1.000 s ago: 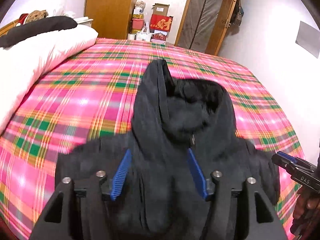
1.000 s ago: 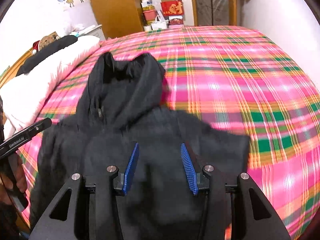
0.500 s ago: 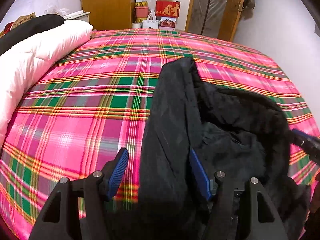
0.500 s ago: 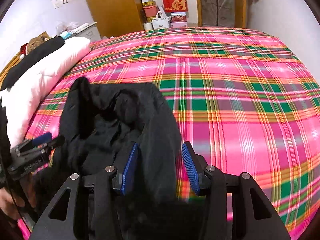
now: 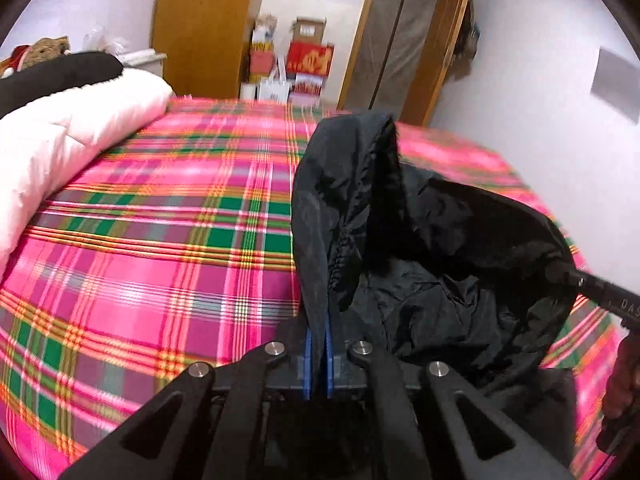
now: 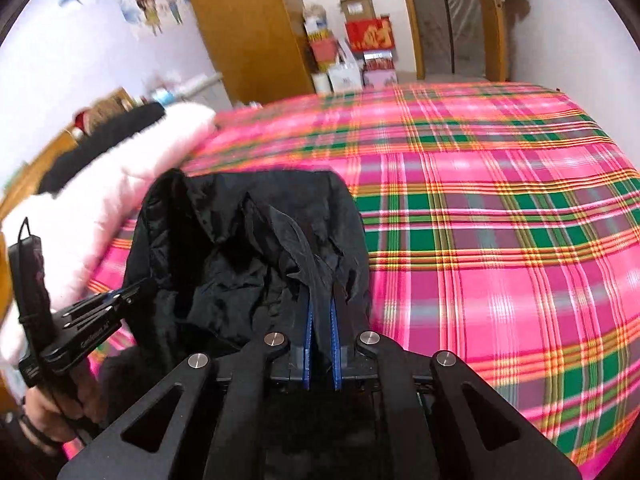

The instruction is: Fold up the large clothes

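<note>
A black hooded jacket hangs lifted above the pink plaid bed, its hood opening spread between the two grippers. My left gripper is shut on the left edge of the hood. My right gripper is shut on the right edge of the jacket. In the left wrist view the right gripper shows at the far right, clamping fabric. In the right wrist view the left gripper shows at the lower left, clamping fabric. The jacket's lower body is hidden below both cameras.
A white duvet with a black cover lies along the bed's left side. A wooden wardrobe, stacked boxes and a door stand beyond the far edge. A white wall runs on the right.
Both grippers closed on the hood edges and lifted the jacket off the bed. One second ago it lay flat and both jaws were open.
</note>
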`<state>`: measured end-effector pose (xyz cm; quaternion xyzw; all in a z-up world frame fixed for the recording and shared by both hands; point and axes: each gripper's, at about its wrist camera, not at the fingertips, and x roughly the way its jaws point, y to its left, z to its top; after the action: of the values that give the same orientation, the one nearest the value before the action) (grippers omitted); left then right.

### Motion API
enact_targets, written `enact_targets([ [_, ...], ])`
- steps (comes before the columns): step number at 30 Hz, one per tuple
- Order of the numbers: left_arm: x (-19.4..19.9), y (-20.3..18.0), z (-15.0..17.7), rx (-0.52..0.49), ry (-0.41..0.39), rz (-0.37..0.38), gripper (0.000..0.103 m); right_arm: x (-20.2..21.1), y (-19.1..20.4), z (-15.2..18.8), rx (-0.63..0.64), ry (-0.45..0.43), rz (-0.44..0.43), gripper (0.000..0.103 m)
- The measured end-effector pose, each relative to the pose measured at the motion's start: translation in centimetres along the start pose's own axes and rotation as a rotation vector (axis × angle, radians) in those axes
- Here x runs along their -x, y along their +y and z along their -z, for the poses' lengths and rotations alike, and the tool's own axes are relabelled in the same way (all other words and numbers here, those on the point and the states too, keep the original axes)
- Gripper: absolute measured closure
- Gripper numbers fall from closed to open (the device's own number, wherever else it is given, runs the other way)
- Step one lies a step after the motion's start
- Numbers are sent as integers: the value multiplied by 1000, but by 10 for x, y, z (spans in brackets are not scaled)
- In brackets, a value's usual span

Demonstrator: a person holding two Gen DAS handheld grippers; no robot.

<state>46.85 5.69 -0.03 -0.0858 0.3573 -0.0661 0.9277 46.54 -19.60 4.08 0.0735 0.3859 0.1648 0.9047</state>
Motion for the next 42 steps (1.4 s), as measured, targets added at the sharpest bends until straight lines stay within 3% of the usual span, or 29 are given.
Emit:
enact_targets([
  [5,80,2,25,18,-82,42,98,71,5,41,-49,-52,-41,96],
  [9,120,3,65,33,-74,51,98,97,5,96,-107,-10,-46,96],
  [15,141,18,138,132,63,2,97,90,-2,174,-195,130,-30,96],
  [19,143,33,172,170,183,-59,94,94,-8,207,-236,219,-13,96],
  [22,165,37,195,188,230,-113,94,111,-9,211,-242,199,2,83],
  [26,200,36,193,220,162,-136,90,135,8,197,-217,124,-15,57],
  [27,207,34,190,224,135,-132,85,136,14,191,-204,113,-26,56],
  [30,207,22,172,216,71,-76,72,125,33,176,-167,105,-59,56],
  [36,164,-4,152,176,55,18,72,80,55,172,-112,125,-93,56],
  [39,132,-8,171,145,137,8,72,46,57,193,-83,208,-31,58],
  [42,96,0,203,146,275,-23,69,22,49,215,-87,261,-3,59],
])
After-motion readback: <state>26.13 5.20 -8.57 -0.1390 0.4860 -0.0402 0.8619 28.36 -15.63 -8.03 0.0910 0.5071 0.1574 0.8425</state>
